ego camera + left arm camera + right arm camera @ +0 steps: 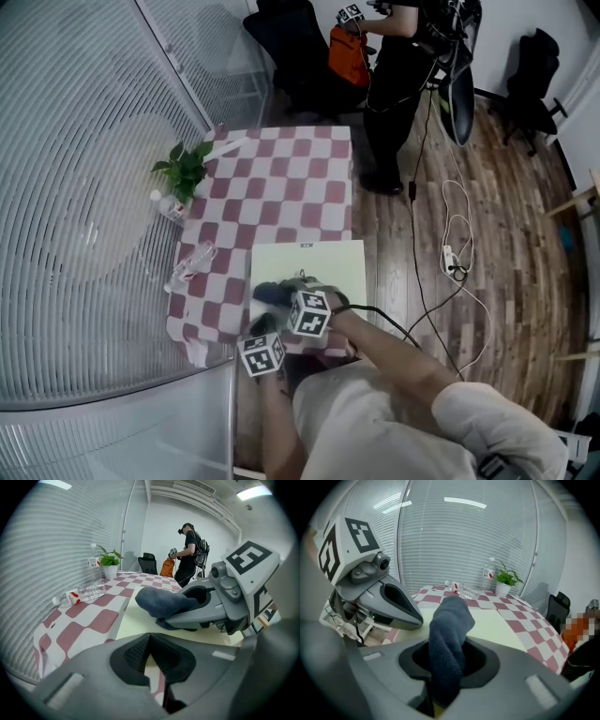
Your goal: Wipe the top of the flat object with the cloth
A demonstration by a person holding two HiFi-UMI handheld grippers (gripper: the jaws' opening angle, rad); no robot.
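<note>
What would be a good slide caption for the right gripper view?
Right gripper shut on a dark blue cloth, with the pale flat board on the checked table beyond.

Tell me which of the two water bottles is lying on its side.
The nearer bottle lies flat on the checked tablecloth; the other bottle stands upright by the potted plant.

Two grippers (149, 644) (446, 667), two bottles (170, 207) (192, 264), one cloth (161, 603), one board (328, 267), one plant (186, 169).
</note>
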